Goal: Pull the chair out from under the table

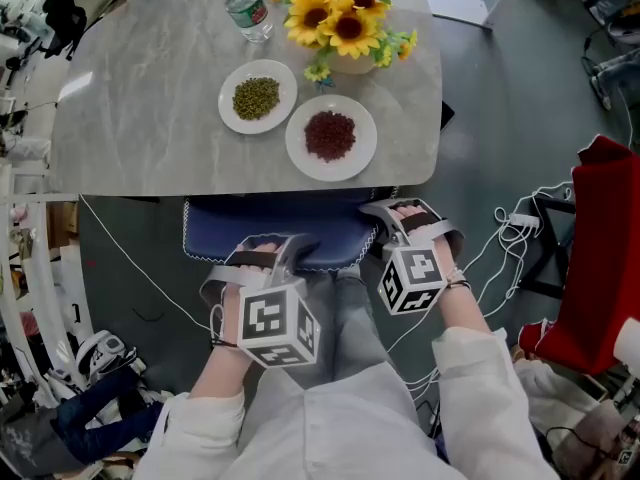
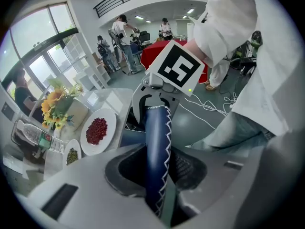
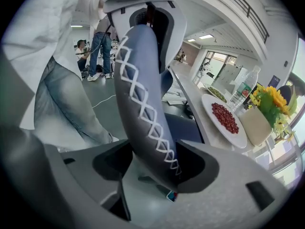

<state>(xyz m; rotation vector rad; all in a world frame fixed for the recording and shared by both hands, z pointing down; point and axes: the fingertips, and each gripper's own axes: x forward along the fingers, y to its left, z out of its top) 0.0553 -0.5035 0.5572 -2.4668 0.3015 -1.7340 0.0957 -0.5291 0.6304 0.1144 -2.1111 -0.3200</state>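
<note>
The blue chair is tucked under the grey marble table; only its stitched back's top edge shows in the head view. My left gripper sits over the left part of that edge. In the left gripper view the blue chair back runs between the jaws of the left gripper, and both pads press on it. My right gripper is at the edge's right end. In the right gripper view the right gripper is clamped on the stitched chair back.
On the table stand a plate of green beans, a plate of red beans, a vase of sunflowers and a water bottle. White cables lie on the floor at right beside a red object. My legs are right behind the chair.
</note>
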